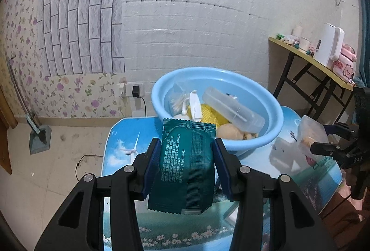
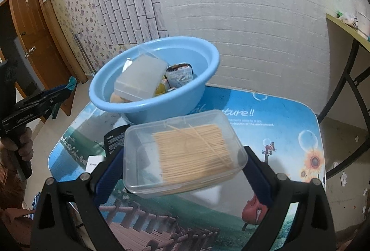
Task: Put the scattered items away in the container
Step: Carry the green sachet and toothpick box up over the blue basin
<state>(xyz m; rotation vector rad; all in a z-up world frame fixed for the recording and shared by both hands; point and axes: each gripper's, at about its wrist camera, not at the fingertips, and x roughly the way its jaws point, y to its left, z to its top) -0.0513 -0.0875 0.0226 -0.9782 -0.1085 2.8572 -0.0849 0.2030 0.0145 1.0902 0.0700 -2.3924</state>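
Two grippers are each loaded with one item above the small table (image 2: 289, 116), whose top carries a printed landscape. The left gripper (image 1: 187, 158) is clenched on a dark green sachet (image 1: 186, 165): both blue pads press its side edges, and the sachet stands upright between them, clear of the tabletop, with its top edge just in front of the basin's near rim. The right gripper (image 2: 185, 170) grasps a clear lidded box (image 2: 185, 151) by its two short ends; the box hangs tilted above the table's near half and holds a pack of thin wooden sticks (image 2: 194, 153).

The blue basin (image 2: 201, 54) stands at the far edge of the table, toward the white tiled wall. Inside it lie a translucent lidded case (image 2: 140, 77), a printed packet (image 2: 180, 75), a yellow item (image 1: 211, 115) and a white plastic piece (image 1: 195, 105).

A dark printed packet (image 2: 113, 139) lies flat on the table near its left edge, partly hidden by the box.
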